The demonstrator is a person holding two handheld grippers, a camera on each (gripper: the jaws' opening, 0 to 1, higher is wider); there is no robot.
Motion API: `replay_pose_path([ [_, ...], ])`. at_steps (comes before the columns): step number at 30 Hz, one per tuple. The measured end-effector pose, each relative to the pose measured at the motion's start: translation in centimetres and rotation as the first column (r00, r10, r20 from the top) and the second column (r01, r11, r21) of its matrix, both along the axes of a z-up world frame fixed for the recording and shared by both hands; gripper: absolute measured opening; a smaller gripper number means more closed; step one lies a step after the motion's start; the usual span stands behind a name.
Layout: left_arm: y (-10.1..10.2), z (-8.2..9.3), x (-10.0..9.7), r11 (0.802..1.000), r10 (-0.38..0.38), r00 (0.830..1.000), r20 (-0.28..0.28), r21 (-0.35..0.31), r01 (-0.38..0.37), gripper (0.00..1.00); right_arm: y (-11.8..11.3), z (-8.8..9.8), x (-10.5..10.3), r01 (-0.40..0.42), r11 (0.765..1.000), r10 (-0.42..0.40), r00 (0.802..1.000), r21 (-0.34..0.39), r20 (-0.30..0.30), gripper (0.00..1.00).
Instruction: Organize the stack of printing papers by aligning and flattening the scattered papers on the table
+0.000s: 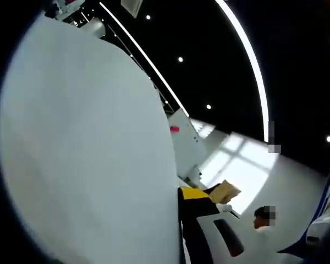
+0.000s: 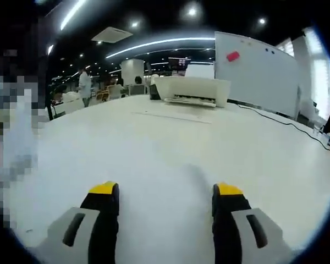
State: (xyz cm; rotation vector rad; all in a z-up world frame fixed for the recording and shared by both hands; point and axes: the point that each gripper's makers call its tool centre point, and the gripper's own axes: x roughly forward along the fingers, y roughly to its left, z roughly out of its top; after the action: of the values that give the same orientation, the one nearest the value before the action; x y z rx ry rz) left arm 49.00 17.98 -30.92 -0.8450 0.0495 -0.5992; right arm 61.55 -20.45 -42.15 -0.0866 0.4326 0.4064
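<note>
My left gripper (image 1: pixel 201 220) is tipped well up: its view looks past a big white sheet (image 1: pixel 88 148) to a dark ceiling with strip lights (image 1: pixel 247 60). That sheet lies close against the camera and covers the whole left side of the view, so I judge it is paper I have lifted off the table, held up on edge so I can square it before laying it flat. One yellow-tipped jaw of mine shows beside the sheet's edge; the other I cannot see, hidden behind the paper or out of frame. So I cannot tell whether this claw is clamped on the sheet or merely resting against it.

My right gripper (image 2: pixel 166 198) is level and low, pointing forward along the white table (image 2: pixel 165 148). Its two jaws stand well apart with bare tabletop between them, holding nothing. I read this as the free claw waiting to tap or press the paper down once it comes back to the surface.

Farther along the table sits a white printer (image 2: pixel 192 91), and just in front of it lie some flat sheets (image 2: pixel 170 116), thin and hard to make out. Behind stands a whiteboard (image 2: pixel 258 69). A dark cable (image 2: pixel 286 124) trails along the right side of the table.

The aligning is not yet done, by my judgement: one sheet is in the air and the others lie well apart from it
</note>
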Motion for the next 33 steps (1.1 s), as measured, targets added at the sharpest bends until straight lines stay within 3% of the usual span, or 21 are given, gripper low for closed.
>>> replay_pose_path([
  [3,0.0,0.0,0.0,1.000,0.000,1.000,-0.001,0.000,0.000,0.06,-0.4,0.0,0.1,0.006,1.000,-0.006,1.000,-0.006,0.015,0.52],
  [6,-0.1,-0.1,0.0,1.000,0.000,1.000,-0.002,0.001,0.000,0.06,-1.4,0.2,0.5,0.023,0.999,-0.021,0.999,-0.031,0.043,0.27],
  [8,-0.1,-0.2,0.1,1.000,0.000,1.000,-0.003,0.002,0.000,0.06,-1.7,0.2,0.6,0.034,0.999,-0.032,0.998,-0.038,0.047,0.18],
  [20,0.1,-0.2,0.1,1.000,0.000,1.000,-0.004,0.003,0.000,0.06,-1.8,0.0,0.7,0.028,0.998,-0.026,0.999,-0.049,0.047,0.00],
  [26,0.2,-0.2,0.0,1.000,0.005,1.000,-0.005,0.002,-0.005,0.06,-1.8,0.1,0.8,0.021,1.000,-0.021,0.999,0.010,0.027,0.00],
  [33,0.3,-0.3,0.1,1.000,0.007,1.000,-0.007,0.004,-0.006,0.06,-1.9,0.8,0.5,0.037,0.991,-0.037,0.999,0.131,-0.002,0.00],
])
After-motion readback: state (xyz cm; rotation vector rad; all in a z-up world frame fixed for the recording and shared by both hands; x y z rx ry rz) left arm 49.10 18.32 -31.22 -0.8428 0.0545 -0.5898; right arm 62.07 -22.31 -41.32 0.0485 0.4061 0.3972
